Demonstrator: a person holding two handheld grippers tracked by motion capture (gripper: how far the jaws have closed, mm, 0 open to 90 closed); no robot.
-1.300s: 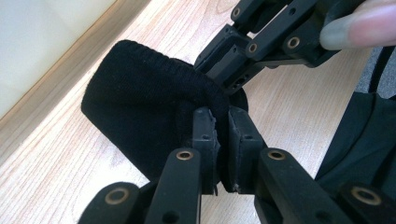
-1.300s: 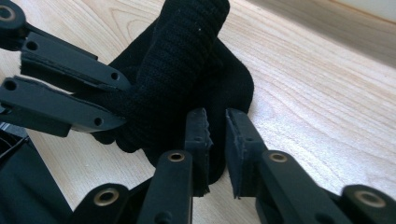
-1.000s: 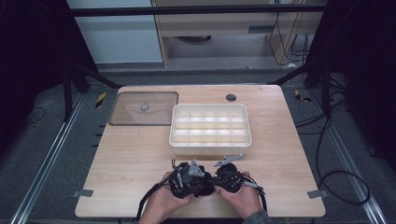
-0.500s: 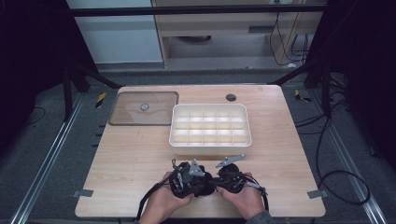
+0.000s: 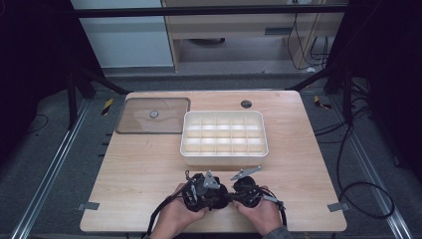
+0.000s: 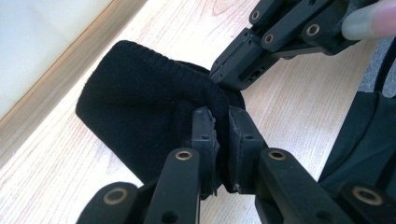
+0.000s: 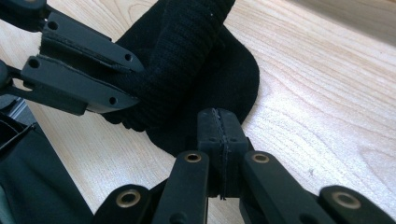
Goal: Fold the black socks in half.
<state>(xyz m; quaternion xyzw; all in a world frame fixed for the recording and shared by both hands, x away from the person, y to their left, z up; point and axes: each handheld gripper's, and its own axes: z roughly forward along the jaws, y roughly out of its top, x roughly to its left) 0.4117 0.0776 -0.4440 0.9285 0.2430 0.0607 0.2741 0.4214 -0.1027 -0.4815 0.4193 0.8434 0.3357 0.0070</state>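
A black knitted cloth (image 6: 140, 98) lies on the wooden table near its front edge. My left gripper (image 6: 222, 126) is shut on a raised fold of it, with knit showing between the pads. My right gripper (image 7: 219, 116) comes in from the other side; its jaws have just been closing and now stand pressed together on the cloth's (image 7: 201, 60) near edge. In the left gripper view the right gripper (image 6: 217, 79) meets the same fold from above. In the high view both hands hold the left gripper (image 5: 214, 195) and the right gripper (image 5: 234, 195) tip to tip, hiding the cloth.
A white tray (image 5: 224, 158) with several compartments stands just beyond the grippers. A clear lid (image 5: 134, 124) with a small knob lies at the back left. A small dark round disc (image 5: 246, 104) sits near the table's far edge.
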